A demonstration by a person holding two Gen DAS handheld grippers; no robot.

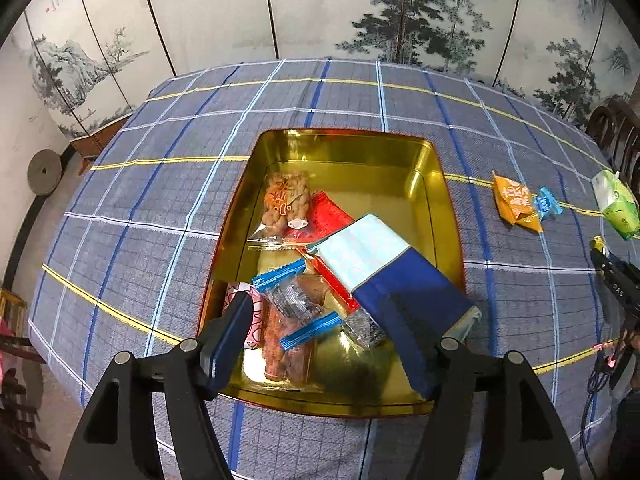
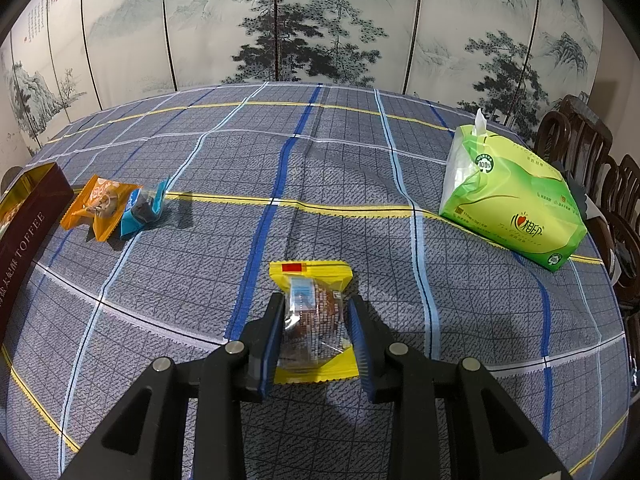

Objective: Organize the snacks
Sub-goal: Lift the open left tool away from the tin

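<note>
The counter (image 2: 320, 168) wears a blue plaid cloth. On it sits a gold tin (image 1: 448, 216) holding mixed snacks and a blue-and-white pack (image 1: 384, 276) that leans over its right rim. The left gripper (image 1: 340, 344) hangs above the tin, fingers spread, gripping nothing. A green tissue pack (image 2: 516, 208) lies far right. The right gripper (image 2: 316, 336) pinches a yellow snack (image 2: 312, 308) at the counter. An orange packet (image 2: 98, 206) and a blue candy (image 2: 142, 210) touch each other near the tin.

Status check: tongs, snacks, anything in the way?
Left tongs open over tin. Right tongs shut on yellow snack. Orange, blue packets still out. Path clear.
</note>
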